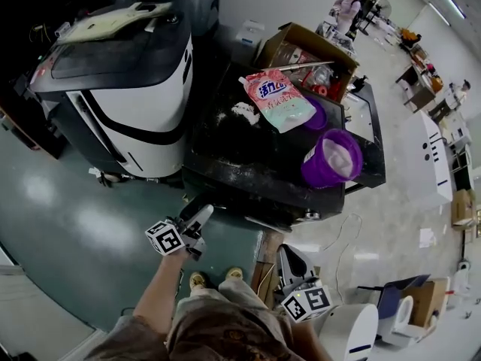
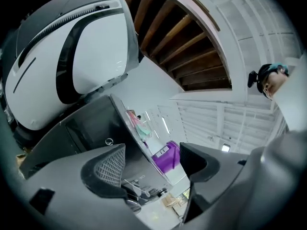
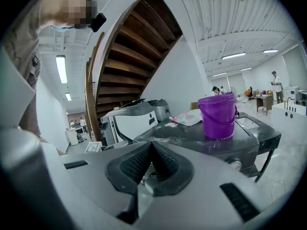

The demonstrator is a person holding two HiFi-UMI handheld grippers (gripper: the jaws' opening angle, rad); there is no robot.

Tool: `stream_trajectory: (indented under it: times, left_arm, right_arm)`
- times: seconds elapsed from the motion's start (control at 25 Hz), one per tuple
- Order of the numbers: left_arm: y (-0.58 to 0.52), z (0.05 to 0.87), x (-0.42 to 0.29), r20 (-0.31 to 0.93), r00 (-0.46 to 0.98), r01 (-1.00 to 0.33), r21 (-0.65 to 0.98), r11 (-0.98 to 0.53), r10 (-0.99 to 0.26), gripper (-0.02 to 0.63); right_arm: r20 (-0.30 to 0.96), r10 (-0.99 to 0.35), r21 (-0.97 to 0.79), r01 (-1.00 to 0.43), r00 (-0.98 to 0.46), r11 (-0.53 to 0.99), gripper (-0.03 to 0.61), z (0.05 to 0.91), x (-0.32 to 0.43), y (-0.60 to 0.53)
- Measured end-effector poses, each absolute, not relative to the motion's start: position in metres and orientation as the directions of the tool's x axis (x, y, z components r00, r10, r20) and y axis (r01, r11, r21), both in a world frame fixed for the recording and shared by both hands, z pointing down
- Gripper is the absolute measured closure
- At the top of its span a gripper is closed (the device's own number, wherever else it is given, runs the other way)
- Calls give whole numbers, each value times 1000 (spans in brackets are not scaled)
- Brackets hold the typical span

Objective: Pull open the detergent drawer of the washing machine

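**A:** Checking which hand was closer to the washing machine (image 1: 225,156) — clearly the left gripper (image 1: 200,218), right by its front left corner. Jaws spread wide, nothing in them.

**B:** And the right gripper (image 1: 291,260)?

**A:** Further off, down by the person's leg, jaws pressed together on nothing.

**B:** Where was the detergent drawer?

**A:** Couldn't pin it for sure. In the left gripper view, a dark rectangle on the front panel (image 2: 88,128) sat ahead and left of the jaws, just under the top edge — my guess is that's it. A purple bucket (image 1: 331,158) stood on the lid. I'd reckon the pull runs straight back toward the person.
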State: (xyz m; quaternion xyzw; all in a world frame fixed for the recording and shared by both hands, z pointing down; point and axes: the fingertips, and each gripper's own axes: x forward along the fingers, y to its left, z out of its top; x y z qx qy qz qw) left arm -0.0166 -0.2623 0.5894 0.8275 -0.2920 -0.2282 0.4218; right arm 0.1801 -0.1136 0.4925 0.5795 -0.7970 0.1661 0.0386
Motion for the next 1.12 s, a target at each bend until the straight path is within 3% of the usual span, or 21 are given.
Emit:
stream_trajectory:
  times: [0.4, 1.12]
  left_arm:
    - [-294, 655, -7, -101, 721, -240, 892, -383, -686, 261]
    - [-326, 673, 7, -260, 676, -58, 914, -402, -689, 261]
  right_arm:
    - [318, -901, -194, -951, -294, 242, 577, 503, 198, -115]
    - [364, -901, -155, -969, -237, 192, 577, 511, 219, -101]
